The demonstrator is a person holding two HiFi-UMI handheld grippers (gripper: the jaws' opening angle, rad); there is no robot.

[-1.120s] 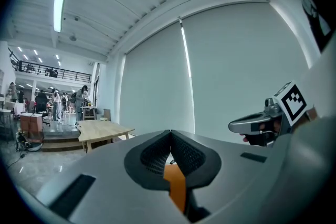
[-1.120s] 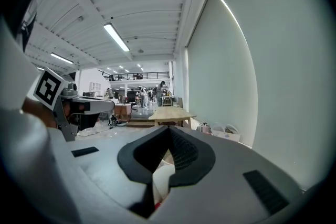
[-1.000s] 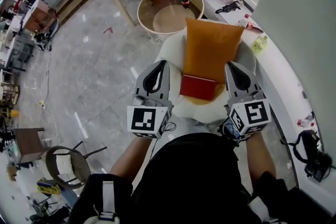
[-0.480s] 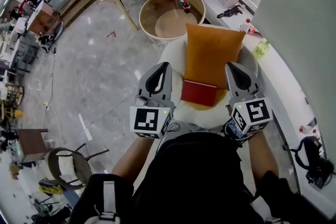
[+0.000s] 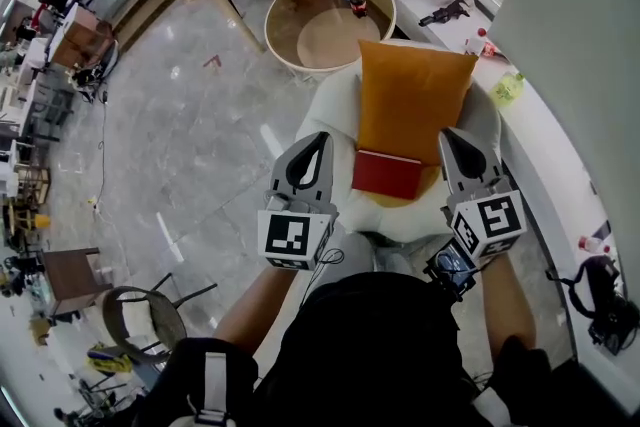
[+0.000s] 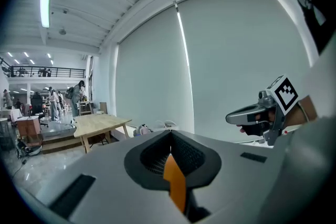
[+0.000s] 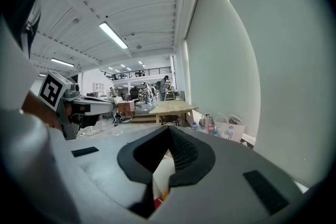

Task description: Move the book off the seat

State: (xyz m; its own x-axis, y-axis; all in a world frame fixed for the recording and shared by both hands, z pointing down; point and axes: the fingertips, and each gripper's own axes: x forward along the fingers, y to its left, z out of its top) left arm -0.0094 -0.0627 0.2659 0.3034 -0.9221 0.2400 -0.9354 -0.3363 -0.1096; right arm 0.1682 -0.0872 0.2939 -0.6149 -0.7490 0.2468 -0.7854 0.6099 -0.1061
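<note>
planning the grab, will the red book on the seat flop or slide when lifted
The red book looks thin and flat, so probably stiff and light. It lies against the orange cushion on the white seat, so a push may slide it unevenly.

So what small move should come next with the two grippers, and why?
Probably open the jaws of the right gripper and ease it toward the red book. It and the left gripper flank the book, jaws shut; the book lies untouched on the white seat before the orange cushion.
</note>
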